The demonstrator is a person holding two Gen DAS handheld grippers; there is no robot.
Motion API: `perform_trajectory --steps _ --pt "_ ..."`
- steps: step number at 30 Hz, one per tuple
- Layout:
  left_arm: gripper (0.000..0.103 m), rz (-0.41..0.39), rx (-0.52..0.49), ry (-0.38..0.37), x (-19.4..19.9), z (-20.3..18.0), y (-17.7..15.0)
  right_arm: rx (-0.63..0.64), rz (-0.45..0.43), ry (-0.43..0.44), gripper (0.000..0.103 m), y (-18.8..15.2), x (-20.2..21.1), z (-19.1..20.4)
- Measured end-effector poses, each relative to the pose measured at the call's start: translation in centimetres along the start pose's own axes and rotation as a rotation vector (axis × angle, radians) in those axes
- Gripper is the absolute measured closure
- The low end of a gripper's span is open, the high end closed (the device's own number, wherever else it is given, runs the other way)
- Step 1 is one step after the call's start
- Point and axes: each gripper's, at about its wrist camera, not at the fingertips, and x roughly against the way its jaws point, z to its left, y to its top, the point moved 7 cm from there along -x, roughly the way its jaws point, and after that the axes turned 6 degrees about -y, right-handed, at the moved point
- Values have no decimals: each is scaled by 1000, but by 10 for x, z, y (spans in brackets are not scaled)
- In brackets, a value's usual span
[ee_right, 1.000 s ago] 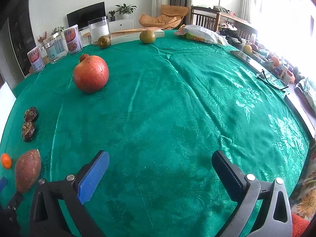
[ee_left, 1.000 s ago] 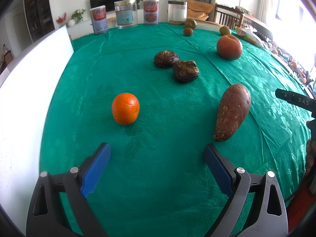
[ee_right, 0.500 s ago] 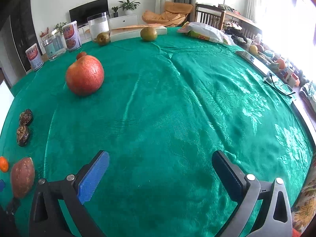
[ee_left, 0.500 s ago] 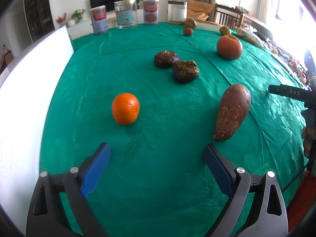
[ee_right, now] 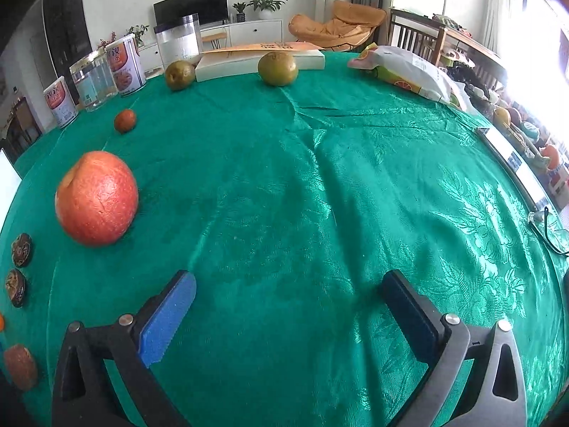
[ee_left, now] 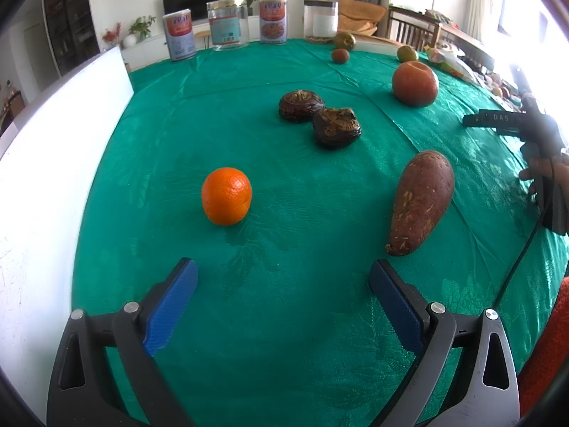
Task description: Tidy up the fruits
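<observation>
Green tablecloth [ee_right: 320, 185], tins [ee_left: 272, 20], glass jars [ee_left: 227, 24] — flat box [ee_right: 259, 59]

Home living room: television [ee_right: 191, 4], armchair [ee_right: 338, 26], potted plant [ee_right: 266, 3].

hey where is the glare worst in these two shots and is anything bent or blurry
Left wrist view: the window blows out the upper right, the white board along the left edge is overexposed, and fisheye curves the green tablecloth; the orange stays sharp. Right wrist view: glare washes out the right edge, sheen streaks the cloth, and the pomegranate looks slightly soft.
</observation>
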Motion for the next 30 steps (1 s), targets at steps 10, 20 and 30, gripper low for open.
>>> perform_trajectory --steps 10,20,30 --pt "3 4 4 4 -1 2 0 1 0 1 0 -1 0 0" --pt "2 4 4 3 -1 2 1 1 0 1 0 0 0 0" --pt "2 4 4 3 -1 2 1 1 0 0 0 0 0 0"
